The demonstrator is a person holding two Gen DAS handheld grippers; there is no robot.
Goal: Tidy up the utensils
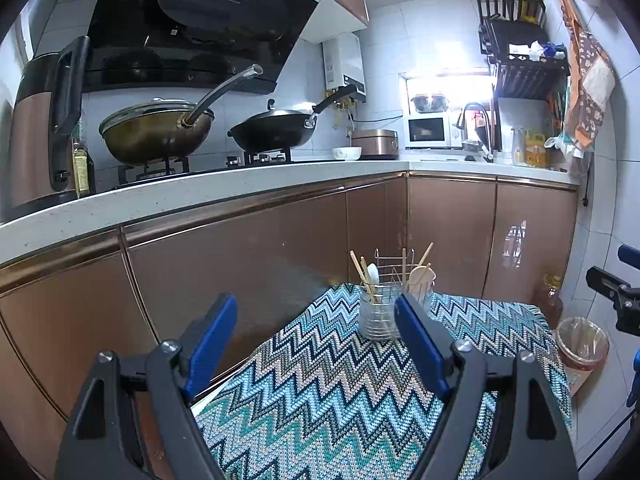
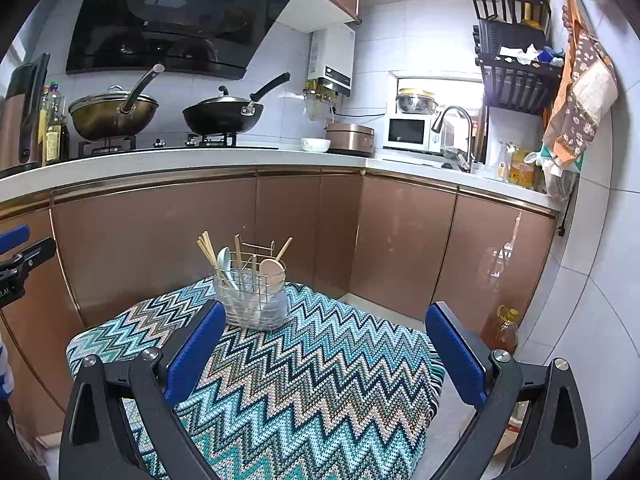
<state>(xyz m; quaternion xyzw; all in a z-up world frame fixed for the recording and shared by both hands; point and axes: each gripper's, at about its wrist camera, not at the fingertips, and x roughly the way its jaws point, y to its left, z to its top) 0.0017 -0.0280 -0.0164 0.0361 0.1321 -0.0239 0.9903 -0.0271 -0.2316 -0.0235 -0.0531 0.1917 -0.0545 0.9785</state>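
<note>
A wire utensil holder (image 1: 378, 314) (image 2: 252, 300) stands at the far end of a zigzag-patterned cloth (image 1: 340, 384) (image 2: 304, 368). Upright in it are wooden chopsticks (image 1: 360, 272) (image 2: 208, 252), a pale blue spoon (image 1: 373, 274) (image 2: 224, 260) and a beige spoon (image 1: 418, 276) (image 2: 273, 272). My left gripper (image 1: 316, 308) is open, well short of the holder, nothing between its blue pads. My right gripper (image 2: 326, 314) is open too, also empty, with the holder just beyond its left fingertip. The right gripper's edge shows in the left wrist view at far right (image 1: 616, 288).
Brown cabinet doors (image 1: 240, 264) and a white counter (image 1: 200, 196) rise close behind the cloth. Two woks (image 2: 116, 114) sit on the stove. An oil bottle (image 2: 504, 332) and a lined bin (image 1: 582, 344) stand on the floor to the right of the cloth.
</note>
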